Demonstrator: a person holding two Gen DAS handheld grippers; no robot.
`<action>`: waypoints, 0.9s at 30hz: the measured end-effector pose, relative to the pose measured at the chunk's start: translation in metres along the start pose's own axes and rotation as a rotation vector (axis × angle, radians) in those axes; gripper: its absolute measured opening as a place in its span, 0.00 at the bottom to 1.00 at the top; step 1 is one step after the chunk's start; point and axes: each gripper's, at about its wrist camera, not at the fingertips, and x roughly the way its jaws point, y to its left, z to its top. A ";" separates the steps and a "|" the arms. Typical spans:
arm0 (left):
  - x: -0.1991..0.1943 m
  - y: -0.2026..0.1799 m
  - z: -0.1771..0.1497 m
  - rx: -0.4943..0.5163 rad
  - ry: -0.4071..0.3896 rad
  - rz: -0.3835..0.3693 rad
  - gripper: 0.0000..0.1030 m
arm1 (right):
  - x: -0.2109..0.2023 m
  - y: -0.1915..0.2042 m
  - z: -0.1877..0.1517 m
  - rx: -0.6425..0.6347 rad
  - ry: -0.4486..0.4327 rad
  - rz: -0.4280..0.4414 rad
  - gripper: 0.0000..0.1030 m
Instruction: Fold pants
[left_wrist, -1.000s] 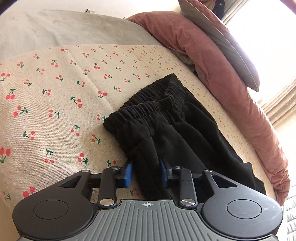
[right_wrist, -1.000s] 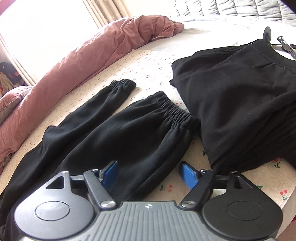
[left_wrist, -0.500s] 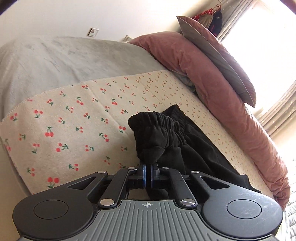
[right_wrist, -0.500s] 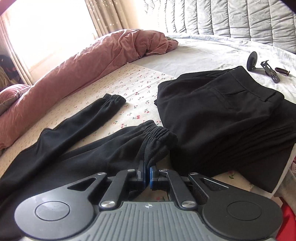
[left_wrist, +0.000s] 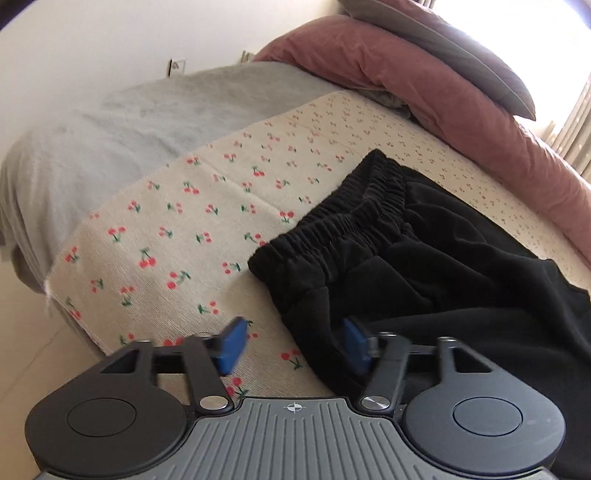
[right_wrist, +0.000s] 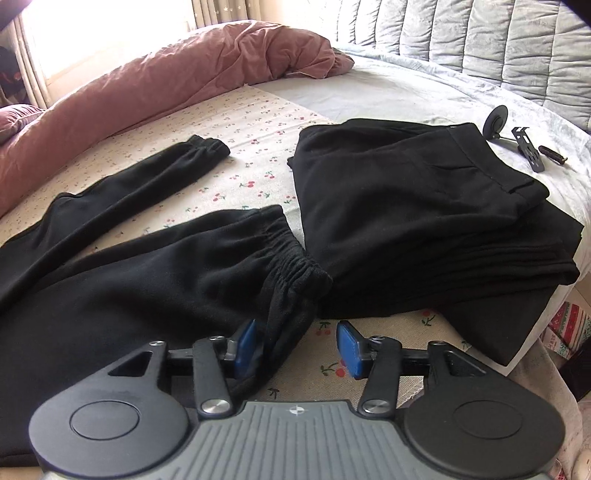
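Jaws of both tools stand apart, clamped on nothing. The left gripper (left_wrist: 293, 345) has the side edge of the black pants (left_wrist: 424, 273) between its blue pads, below the elastic waistband (left_wrist: 332, 225) at 12 o'clock. The right gripper (right_wrist: 297, 349) straddles the edge of the near leg, its cuff (right_wrist: 295, 266) at 12 o'clock, the far leg at 10 o'clock. The pants lie spread on the cherry-print cover (left_wrist: 177, 236). A stack of folded dark clothes (right_wrist: 424, 229) sits at 1 o'clock. The fabric looks soft, thick and limp; I judge waistband corner and cuff the firmest holds. No readable writing is visible.
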 end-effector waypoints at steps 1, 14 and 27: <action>-0.008 -0.003 0.002 0.032 -0.036 0.015 0.75 | -0.006 -0.001 0.003 0.012 -0.004 0.017 0.60; 0.026 -0.135 0.078 0.421 -0.090 -0.192 0.91 | 0.018 0.049 0.095 -0.075 -0.085 0.156 0.85; 0.198 -0.284 0.128 0.835 0.040 -0.338 0.88 | 0.172 0.088 0.178 -0.122 -0.083 0.136 0.85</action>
